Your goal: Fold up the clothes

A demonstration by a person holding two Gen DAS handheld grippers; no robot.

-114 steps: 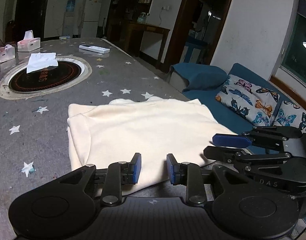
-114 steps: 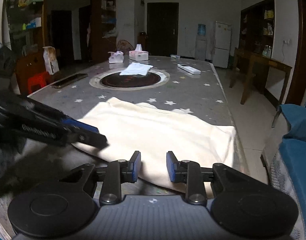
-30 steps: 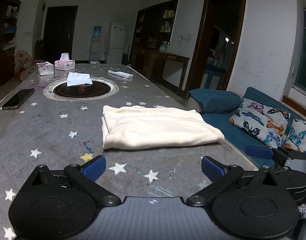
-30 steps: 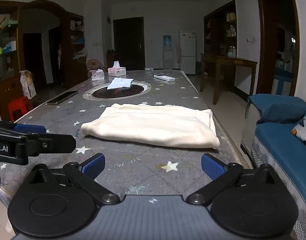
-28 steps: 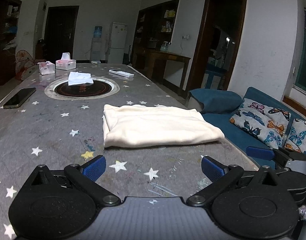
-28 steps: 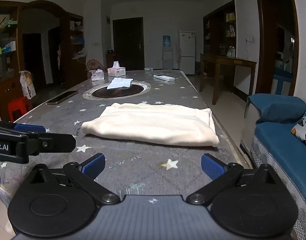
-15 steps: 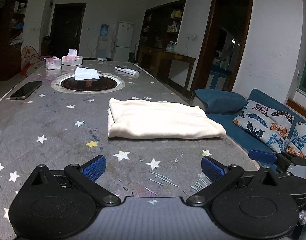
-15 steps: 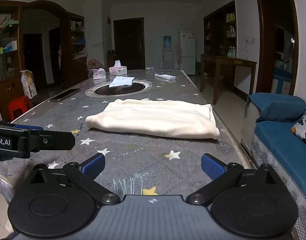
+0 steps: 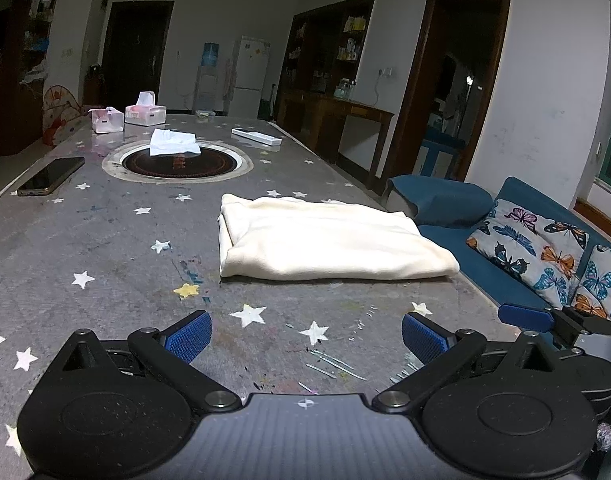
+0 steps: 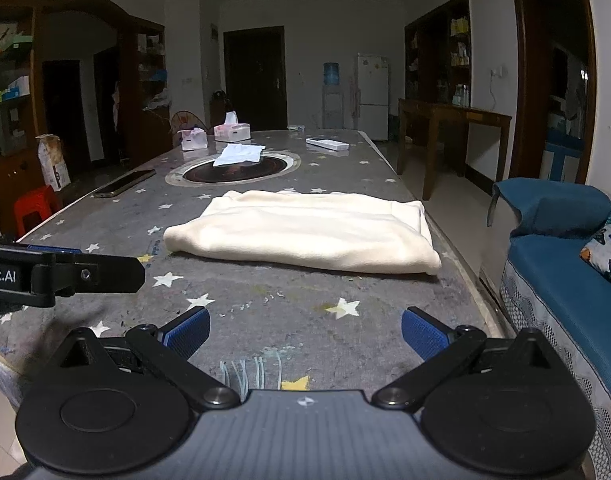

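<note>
Left wrist view: left claw [image 9: 305, 338] is spread wide, blue pads far apart, nothing held. It sits low over the near end of the desk [image 9: 105, 248]. The cloth [image 9: 329, 238], cream, folded into a flat oblong, lies on the desk ahead of the claw and slightly right, well apart from the pads. Further ahead, to the left, a phone [image 9: 51, 175]; beyond the cloth, a round inset plate [image 9: 177, 163] with a tissue [image 9: 172, 142] on it. The right claw [image 9: 525, 317] shows at the right edge, beside a sofa [image 9: 505, 276].

Right wrist view: right claw [image 10: 305, 332] is likewise wide open and empty. The cloth [image 10: 305, 230] lies straight ahead, apart from it. The left claw [image 10: 65, 274] enters from the left edge; its opening cannot be judged here.
</note>
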